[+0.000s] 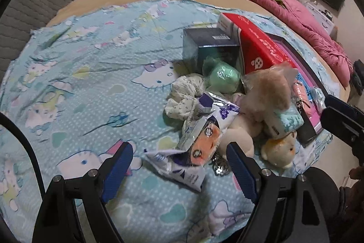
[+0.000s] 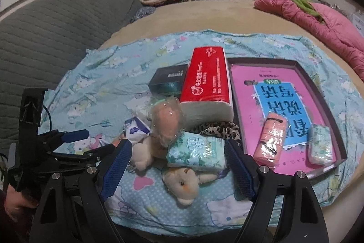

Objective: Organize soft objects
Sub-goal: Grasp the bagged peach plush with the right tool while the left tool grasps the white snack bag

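Several soft objects lie heaped on a cartoon-cat sheet (image 2: 95,83), beside a dark tray (image 2: 327,106).

Blue Chinese characters mark the pink book (image 2: 273,92) in the tray; the red tissue pack (image 2: 204,79) carries white print too small to read. Left gripper (image 1: 179,163) gapes around a crinkled doll packet (image 1: 195,147), untouched. Right gripper (image 2: 179,163) hangs wide over a floral tissue pack (image 2: 195,152) and plush bear (image 2: 182,186).

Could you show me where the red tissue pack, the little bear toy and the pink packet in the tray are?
red tissue pack (image 2: 206,76), right wrist view, on its red top face.
bear toy (image 2: 183,183), right wrist view, on its head.
pink packet (image 2: 270,139), right wrist view, mid wrapper.
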`<state>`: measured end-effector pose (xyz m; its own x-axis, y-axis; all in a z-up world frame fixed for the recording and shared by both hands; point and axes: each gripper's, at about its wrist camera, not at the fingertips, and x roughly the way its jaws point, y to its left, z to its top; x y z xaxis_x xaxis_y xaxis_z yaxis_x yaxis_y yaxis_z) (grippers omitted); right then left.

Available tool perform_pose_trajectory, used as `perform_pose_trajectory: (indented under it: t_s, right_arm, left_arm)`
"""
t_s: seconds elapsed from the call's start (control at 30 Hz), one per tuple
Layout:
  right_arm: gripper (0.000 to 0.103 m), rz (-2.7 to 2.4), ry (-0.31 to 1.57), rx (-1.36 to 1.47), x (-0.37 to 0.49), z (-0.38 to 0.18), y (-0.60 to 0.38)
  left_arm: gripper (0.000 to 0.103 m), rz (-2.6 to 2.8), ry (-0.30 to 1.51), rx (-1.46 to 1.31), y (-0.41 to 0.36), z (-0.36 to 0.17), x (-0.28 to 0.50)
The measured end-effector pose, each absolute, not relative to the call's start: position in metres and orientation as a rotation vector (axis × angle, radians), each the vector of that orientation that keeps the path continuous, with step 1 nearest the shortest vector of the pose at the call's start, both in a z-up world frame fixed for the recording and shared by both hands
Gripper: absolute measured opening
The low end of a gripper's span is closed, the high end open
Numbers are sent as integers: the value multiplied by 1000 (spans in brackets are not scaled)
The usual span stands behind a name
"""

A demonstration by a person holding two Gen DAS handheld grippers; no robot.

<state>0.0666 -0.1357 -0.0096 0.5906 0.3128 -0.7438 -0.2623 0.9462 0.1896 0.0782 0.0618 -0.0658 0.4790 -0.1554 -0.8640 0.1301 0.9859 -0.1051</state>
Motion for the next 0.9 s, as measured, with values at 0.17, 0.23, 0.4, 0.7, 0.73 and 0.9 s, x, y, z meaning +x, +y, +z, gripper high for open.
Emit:
perform_pose_trajectory:
  t_s: [0.17,0.23,0.4,0.7,0.73,0.9]
  right_arm:
    - [84,325,910,62,88,-22,-122]
    - [84,311,925,41,96,-29,-114]
    - [84,254,920,-16,106,-40,-96]
    - [66,248,919,-43,115,-51,-83]
    - [64,247,915,-42,114,-51,-84]
    - [51,256,887,-20,113,-49,-88]
  left_arm:
    - [84,-193,1068,-39,62,-78,83]
    - [84,-205,1063,-46,63,-79,84]
    - [84,-241,1044,-57,64,-80,85]
    - [82,-268,1040,-70,66,-88,92]
    - [81,-276,1039,-74,65,-88,92]
    - [76,-299,1027,-113,67,-89,94]
